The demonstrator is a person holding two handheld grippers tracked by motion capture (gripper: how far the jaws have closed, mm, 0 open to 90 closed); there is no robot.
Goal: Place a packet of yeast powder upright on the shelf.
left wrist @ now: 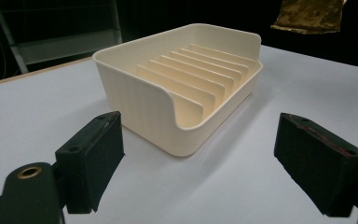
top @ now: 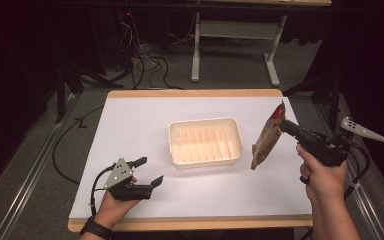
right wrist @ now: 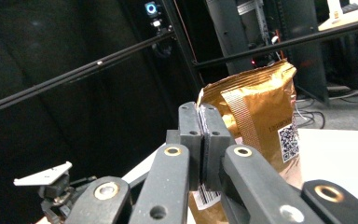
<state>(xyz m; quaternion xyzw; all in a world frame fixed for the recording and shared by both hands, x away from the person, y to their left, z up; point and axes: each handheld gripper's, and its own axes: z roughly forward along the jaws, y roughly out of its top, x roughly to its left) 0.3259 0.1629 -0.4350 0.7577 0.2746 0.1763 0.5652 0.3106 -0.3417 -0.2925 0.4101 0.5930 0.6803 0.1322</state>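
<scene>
High view: left gripper [top: 147, 171] jaws wide apart, holding nothing, low over the table [top: 140, 115]. Right gripper [top: 283, 125] clamps the top edge of a gold pouch [top: 266, 140], which hangs beside the cream tray [top: 206, 141].

Left gripper view: tray just ahead of the spread jaws, ribbed dividers inside, no contents.

Right gripper view: jaws pressed tight on the pouch; QR code visible.

Black tongs [top: 149, 171]; grey plate [top: 119, 173]; black wristwatch [top: 96, 229]
</scene>
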